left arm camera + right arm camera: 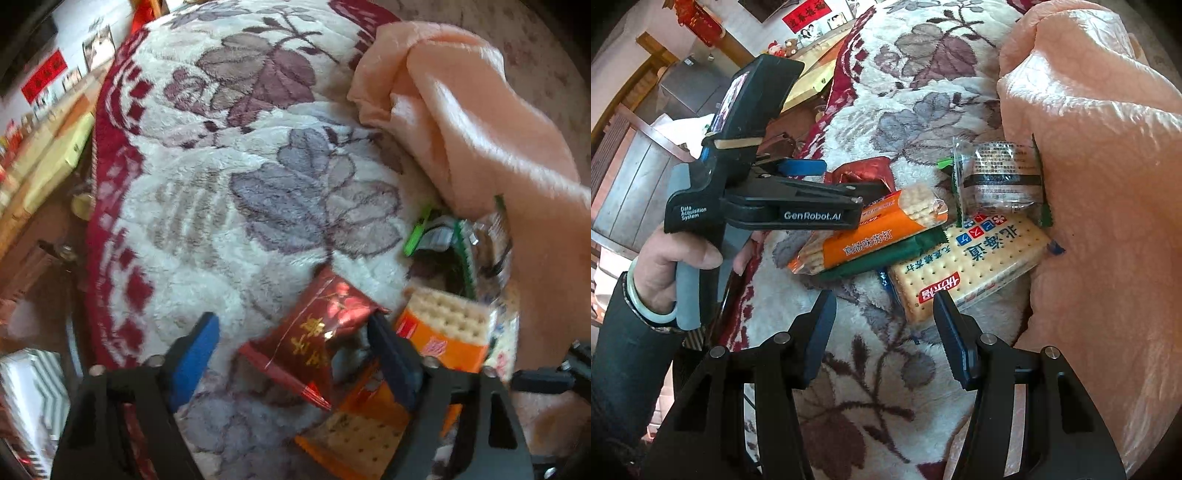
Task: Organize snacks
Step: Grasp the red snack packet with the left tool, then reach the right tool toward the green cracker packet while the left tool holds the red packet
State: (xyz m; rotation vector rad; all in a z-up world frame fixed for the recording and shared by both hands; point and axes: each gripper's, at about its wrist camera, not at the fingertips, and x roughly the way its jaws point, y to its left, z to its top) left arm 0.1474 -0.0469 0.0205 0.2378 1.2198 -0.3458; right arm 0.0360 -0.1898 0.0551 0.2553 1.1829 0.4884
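A floral plush blanket [886,369] in white, grey-purple and maroon fills most of both views and serves as the work surface. A peach quilt [1108,184] is bunched along the right side of both frames, and the snacks sit pressed against its fold, probably gathered there into one heap.

The snacks cluster in the middle of the right wrist view. A flat cracker pack with blue and red labels [971,262] lies lower right of centre, partly over a dark green packet [886,254]. An orange soda-cracker sleeve [868,236] slants across that, and a clear-wrapped round cake [1001,177] leans on the quilt above. A small dark red packet [314,332] sits at the left edge of the heap, in the lower centre of the left wrist view.

The left gripper [291,347], held in a hand [676,273] at the left of the right wrist view, points steeply down over the red packet. Its jaws stand apart with the packet between them, one blue pad [195,350] clearly off it; this looks like the start of a pick.

The right gripper [882,328] hangs at the bottom of its own view, jaws apart and empty, just short of the flat cracker pack, likely waiting.
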